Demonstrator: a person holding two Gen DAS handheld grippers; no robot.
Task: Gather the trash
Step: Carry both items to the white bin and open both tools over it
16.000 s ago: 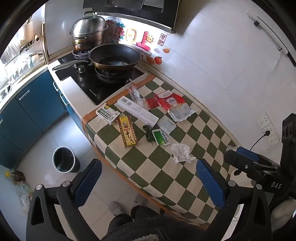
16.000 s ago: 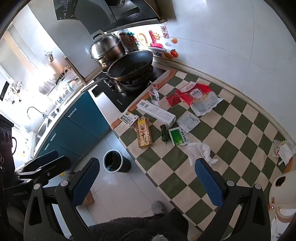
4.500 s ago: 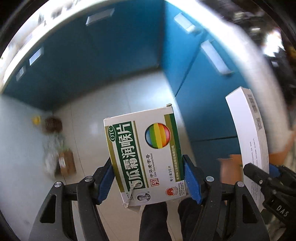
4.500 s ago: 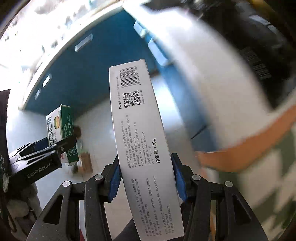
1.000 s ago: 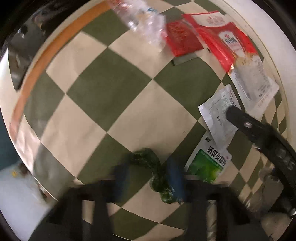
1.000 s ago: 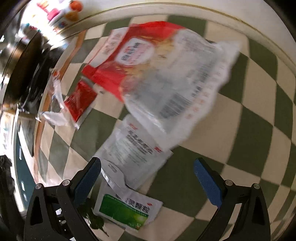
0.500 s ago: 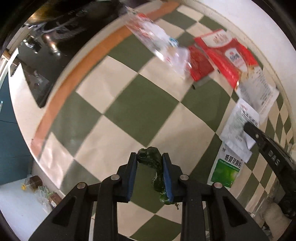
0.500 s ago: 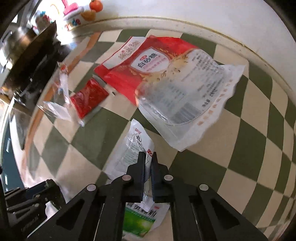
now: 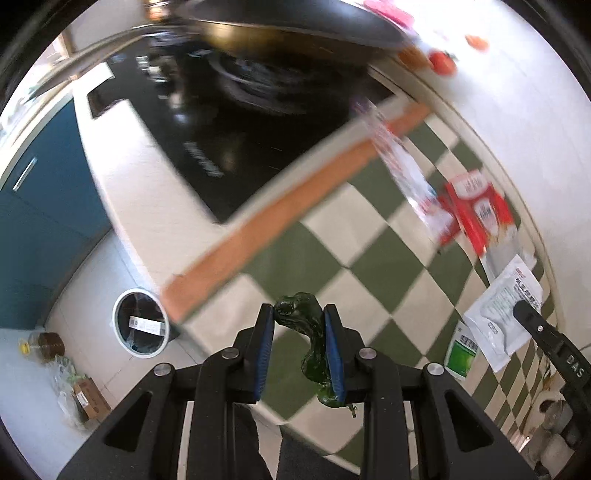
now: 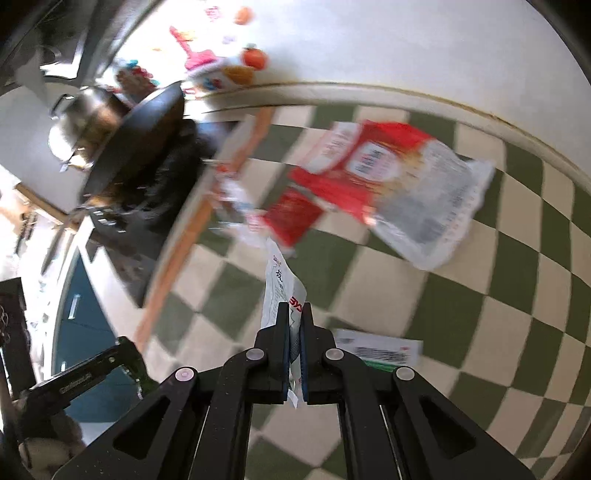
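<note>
My left gripper (image 9: 298, 314) is shut on a crumpled dark green wrapper (image 9: 310, 339) and holds it above the near edge of the green-and-cream checked cloth (image 9: 369, 273). My right gripper (image 10: 294, 314) is shut on a white sachet (image 10: 282, 291) and holds it lifted over the cloth; the sachet also shows in the left wrist view (image 9: 506, 314). A round trash bin (image 9: 140, 323) stands on the floor below the counter, with a white box inside. A red-and-clear bag (image 10: 399, 184), a small red packet (image 10: 293, 216), a clear wrapper (image 9: 406, 173) and a green-and-white sachet (image 9: 461, 354) lie on the cloth.
A black cooktop (image 9: 229, 140) with a dark pan (image 9: 288, 26) sits left of the cloth. Blue cabinets (image 9: 37, 214) line the floor area. Floor clutter, a bottle and a small box (image 9: 70, 380), lies left of the bin. A white tiled wall (image 10: 406, 48) bounds the counter.
Both grippers have lifted and drawn back from the cloth with their items. The left view has swung left, so the bin and floor now show.
</note>
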